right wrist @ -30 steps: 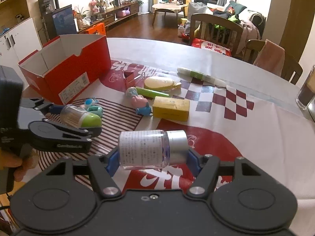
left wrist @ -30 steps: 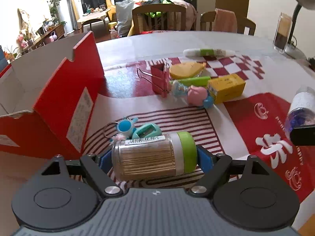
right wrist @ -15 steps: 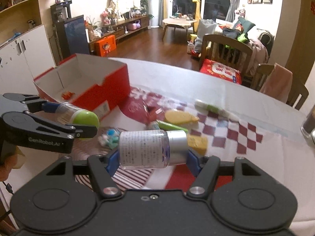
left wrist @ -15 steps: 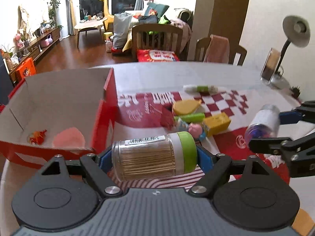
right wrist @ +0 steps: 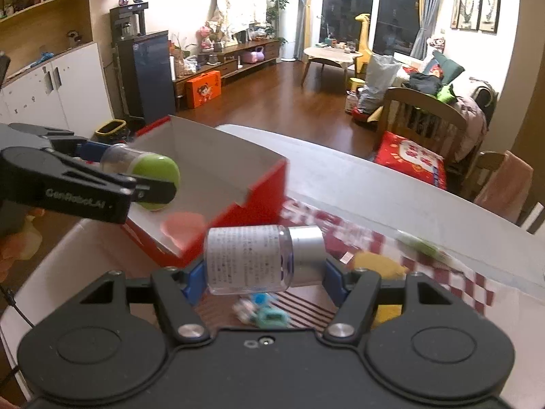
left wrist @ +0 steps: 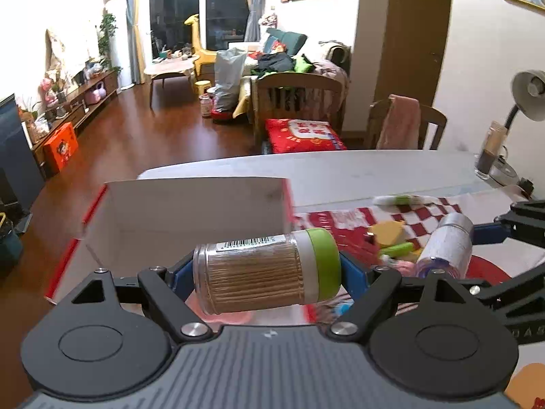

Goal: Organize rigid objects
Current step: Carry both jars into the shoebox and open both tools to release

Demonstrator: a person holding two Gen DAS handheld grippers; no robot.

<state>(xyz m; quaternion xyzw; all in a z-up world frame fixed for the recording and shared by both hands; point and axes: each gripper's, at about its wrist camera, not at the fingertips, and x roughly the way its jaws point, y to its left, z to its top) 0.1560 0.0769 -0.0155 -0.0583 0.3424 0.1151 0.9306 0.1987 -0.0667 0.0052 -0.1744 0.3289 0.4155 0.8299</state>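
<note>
In the left wrist view, a clear cylindrical toothpick jar (left wrist: 262, 271) with a green cap is clamped end to end on its side by the left gripper (left wrist: 264, 272), above the open red cardboard box (left wrist: 190, 211). The box's pale inner walls are shown. In the right wrist view, a clear bottle (right wrist: 259, 259) with a silver cap and printed label is gripped crosswise by the right gripper (right wrist: 264, 269), beside the box corner. A pink shape (right wrist: 182, 225), possibly a lid, is seen on the box floor. Blurred toys (right wrist: 262, 313) lie on the red patterned cloth (right wrist: 340, 231).
</note>
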